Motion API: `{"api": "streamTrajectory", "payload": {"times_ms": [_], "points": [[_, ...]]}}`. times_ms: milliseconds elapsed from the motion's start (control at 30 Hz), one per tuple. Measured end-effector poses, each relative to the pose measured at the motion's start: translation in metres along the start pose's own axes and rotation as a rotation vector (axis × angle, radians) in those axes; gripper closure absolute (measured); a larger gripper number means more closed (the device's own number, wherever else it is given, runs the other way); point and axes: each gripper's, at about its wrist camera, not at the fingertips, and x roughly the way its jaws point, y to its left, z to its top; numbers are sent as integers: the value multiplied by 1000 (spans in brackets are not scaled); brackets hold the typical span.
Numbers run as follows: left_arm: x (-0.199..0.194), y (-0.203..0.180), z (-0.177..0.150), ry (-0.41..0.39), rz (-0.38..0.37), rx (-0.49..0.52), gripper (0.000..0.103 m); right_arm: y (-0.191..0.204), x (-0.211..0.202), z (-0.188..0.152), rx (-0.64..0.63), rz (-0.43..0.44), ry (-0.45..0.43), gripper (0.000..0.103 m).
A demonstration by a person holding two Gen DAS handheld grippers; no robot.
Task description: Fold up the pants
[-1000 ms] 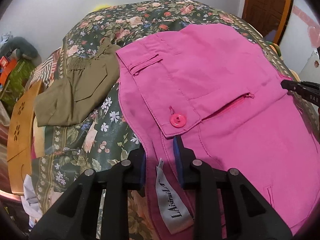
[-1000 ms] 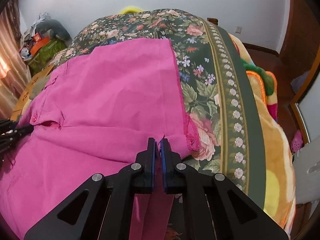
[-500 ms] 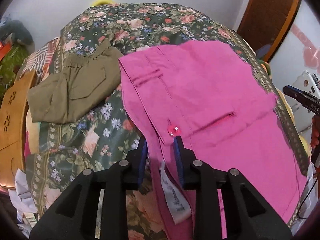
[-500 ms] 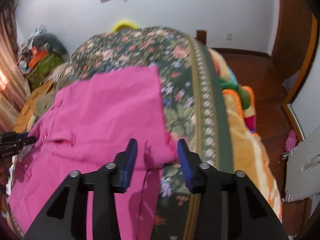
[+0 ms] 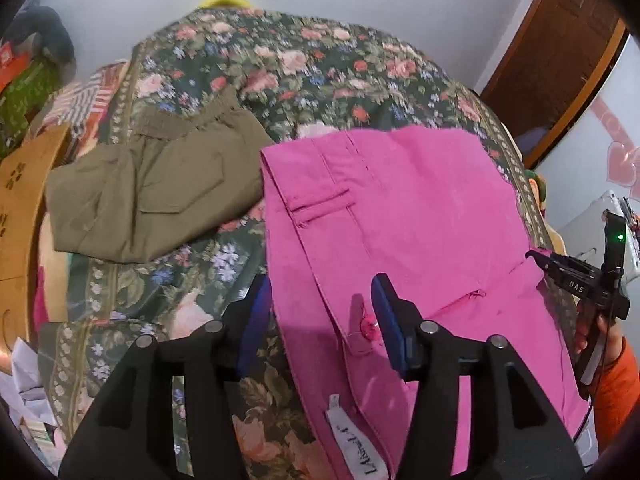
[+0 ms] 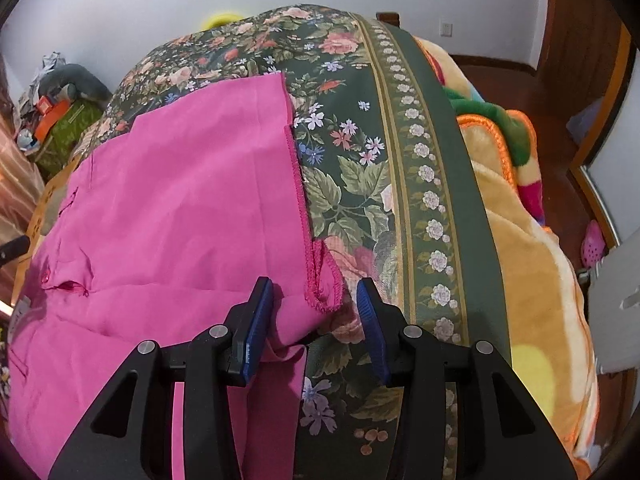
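Pants (image 5: 400,216), bright pink, lie spread over the floral bedspread (image 5: 280,60), filling the centre and right of the left wrist view. Left gripper (image 5: 320,312) is wide open by the waistband button (image 5: 368,326), holding nothing. Right gripper (image 6: 314,312) gapes too, straddling the hem corner. Olive shorts (image 5: 152,184) sit upper left.
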Motion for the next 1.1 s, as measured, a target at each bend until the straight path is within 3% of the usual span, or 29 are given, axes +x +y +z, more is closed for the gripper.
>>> {"api": "streamTrajectory", "payload": {"times_ms": [67, 133, 167, 267, 433, 467, 533, 667, 800, 933, 1000, 1067, 1100], "points": [[15, -1, 0, 55, -11, -13, 52, 1, -1, 0, -6, 17, -4, 73], [27, -2, -2, 94, -29, -24, 66, 3, -1, 0, -18, 36, -6, 80], [30, -3, -3, 90, -29, -27, 66, 4, -1, 0, -27, 38, -7, 87], [31, -8, -3, 64, -3, -19, 77, 10, 1, -2, -66, 12, -17, 89], [32, -15, -1, 37, 102, 31, 97, 10, 1, -3, -96, -17, -28, 94], [32, -15, -1, 28, 141, 38, 97, 9, 0, -3, -98, -20, -29, 95], [29, -9, -2, 22, 132, 19, 96, 7, 2, -4, -95, -21, -30, 95], [29, 6, -2, 25, 66, -57, 96, 9, 5, -4, -101, -28, -4, 94], [20, 5, 0, 23, 63, -47, 96, 8, 1, 4, -110, -20, 45, 93], [-3, 10, 9, -34, 70, -19, 95, 9, -12, 14, -120, -14, 66, 90], [-11, 15, 17, -58, 76, -8, 93, 10, -24, 22, -126, 5, 28, 85], [-12, 19, 28, -74, 93, 7, 89, 12, -31, 31, -123, 15, -5, 66], [-11, 21, 34, -78, 102, 11, 86, 14, -34, 36, -125, 16, -24, 62]]}}
